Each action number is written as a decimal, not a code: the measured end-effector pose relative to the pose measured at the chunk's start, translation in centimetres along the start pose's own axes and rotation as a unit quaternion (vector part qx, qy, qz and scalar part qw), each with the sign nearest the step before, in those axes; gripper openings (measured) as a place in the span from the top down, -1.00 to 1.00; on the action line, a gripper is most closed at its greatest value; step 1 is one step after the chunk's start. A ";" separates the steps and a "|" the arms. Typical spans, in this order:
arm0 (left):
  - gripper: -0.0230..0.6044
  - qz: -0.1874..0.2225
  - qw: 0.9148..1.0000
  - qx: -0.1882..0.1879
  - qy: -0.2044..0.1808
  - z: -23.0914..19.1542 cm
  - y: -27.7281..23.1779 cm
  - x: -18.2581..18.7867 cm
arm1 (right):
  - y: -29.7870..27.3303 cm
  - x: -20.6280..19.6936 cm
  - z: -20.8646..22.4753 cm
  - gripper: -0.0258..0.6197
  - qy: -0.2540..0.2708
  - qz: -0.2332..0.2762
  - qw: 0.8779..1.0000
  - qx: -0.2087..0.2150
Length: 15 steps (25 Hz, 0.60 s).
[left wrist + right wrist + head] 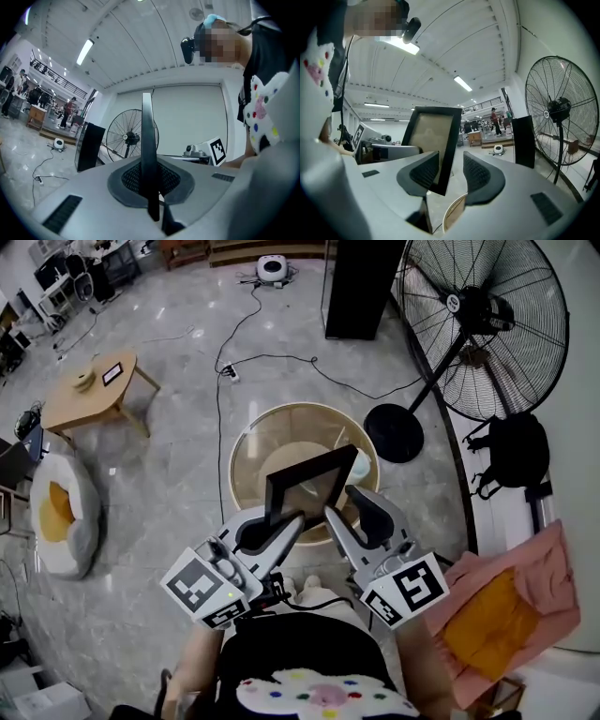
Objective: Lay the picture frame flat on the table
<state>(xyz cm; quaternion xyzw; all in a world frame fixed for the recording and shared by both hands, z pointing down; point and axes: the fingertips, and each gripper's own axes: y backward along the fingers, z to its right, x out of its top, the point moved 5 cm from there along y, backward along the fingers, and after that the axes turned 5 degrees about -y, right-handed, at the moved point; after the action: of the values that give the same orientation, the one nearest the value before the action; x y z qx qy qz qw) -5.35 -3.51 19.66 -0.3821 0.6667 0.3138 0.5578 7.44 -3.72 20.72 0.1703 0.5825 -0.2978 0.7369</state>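
1. Head view:
   - The picture frame (312,486) is up in the air at centre, black border, roughly upright and tilted. It is over the round glass-topped surface (246,442) and not on it.
   - The left hand-held gripper (281,524) comes in from 7 o'clock to the frame's lower-left part.
   - The right hand-held gripper (339,506) comes in from 5 o'clock at the frame's lower-right edge.
   - A fan (487,329) stands at 2 o'clock, well apart.
2. Left hand-held gripper view:
   - The frame shows edge-on as a thin dark bar rising toward 12 o'clock.
   - The jaws are all but closed and the pads pinch that edge, so this one carries the frame.
3. Right hand-held gripper view:
   - The jaws stand wide apart.
   - The frame's lower corner sits between them, close by the 9 o'clock pad, w/ a clear gap to the 3 o'clock pad. No squeeze here, so no hold.
   - The surface's rim shows below, at 6 o'clock.
4. Progress, as I judge it:
   - Done: the frame is picked up and in a one-sided grip.
   - Left to do: tip it over, lower it face or back flat onto the surface, then let go w/ the left.
   - Nothing is laid yet.
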 end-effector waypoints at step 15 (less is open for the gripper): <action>0.85 -0.008 0.997 -0.057 0.052 -0.5 -0.6 -1.1 | 0.6 -0.8 1.0 0.57 -0.058 -0.005 0.996 0.061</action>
<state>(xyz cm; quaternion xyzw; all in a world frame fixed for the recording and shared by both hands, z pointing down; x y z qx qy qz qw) -5.00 -4.02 20.83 -0.4341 0.6728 0.3267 0.5022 8.48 -3.65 21.68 0.1944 0.5202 -0.3462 0.7561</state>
